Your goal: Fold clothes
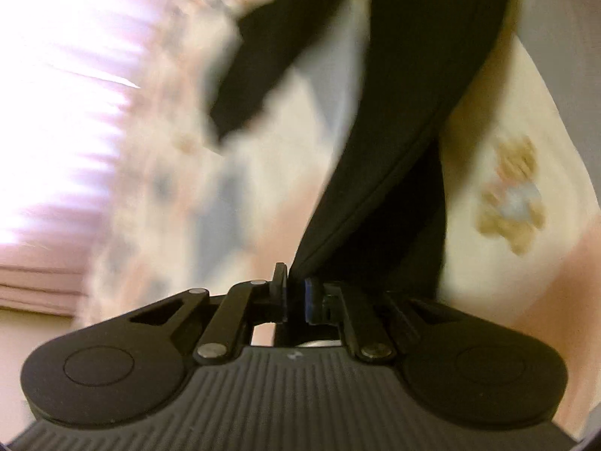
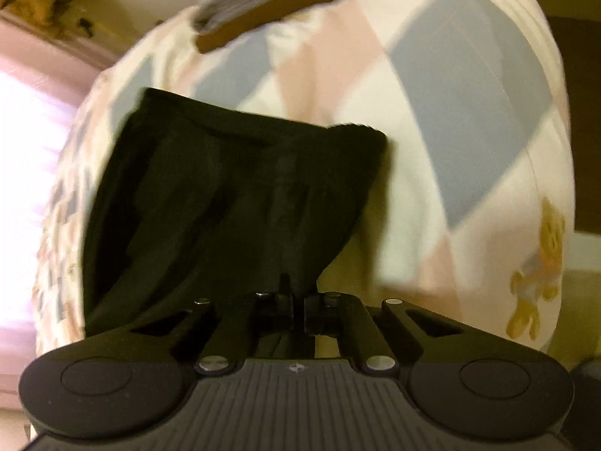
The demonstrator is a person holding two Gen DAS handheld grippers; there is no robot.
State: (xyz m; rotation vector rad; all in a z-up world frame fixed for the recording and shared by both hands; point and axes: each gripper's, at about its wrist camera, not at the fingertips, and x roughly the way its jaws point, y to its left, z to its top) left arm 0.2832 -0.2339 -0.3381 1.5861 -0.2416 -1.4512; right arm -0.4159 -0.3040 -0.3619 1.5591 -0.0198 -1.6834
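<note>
Nearest the lens, ribbed dark grey housing and two round black pivots, then the left gripper [image 1: 295, 293], its blue-padded fingers [image 1: 310, 298] drawn nearly together and pinching an edge of the black garment [image 1: 394, 143]. From that pinch, black cloth rising up and away in a broad twisted band with a stitched seam along one side, a second narrower strip [image 1: 255, 64] hanging apart to the upper left, ends blurred by motion. Behind it all, a patchwork bedspread [image 1: 499, 112] in cream, pink and grey-blue diamonds, a teddy bear print [image 1: 512, 195] off to the right, and a bright window with pink curtains [image 1: 64, 120] washed out on the left. Over on the right wrist view, same housing up close, then the right gripper [image 2: 296, 300] closed tight on the same black garment [image 2: 225, 195], fabric bunched between the fingers and fanning out upward into a wide, creased panel draped over the bedspread [image 2: 432, 75]. Upper edge of the cloth fairly straight, right corner slightly curled. Further out, another teddy bear print [image 2: 541, 270] near the right border of the quilt, a brown-edged object [image 2: 270, 3] with grey stripes at the top, too blurred to identify, and pink curtain glow [image 2: 30, 143] at the left.
</note>
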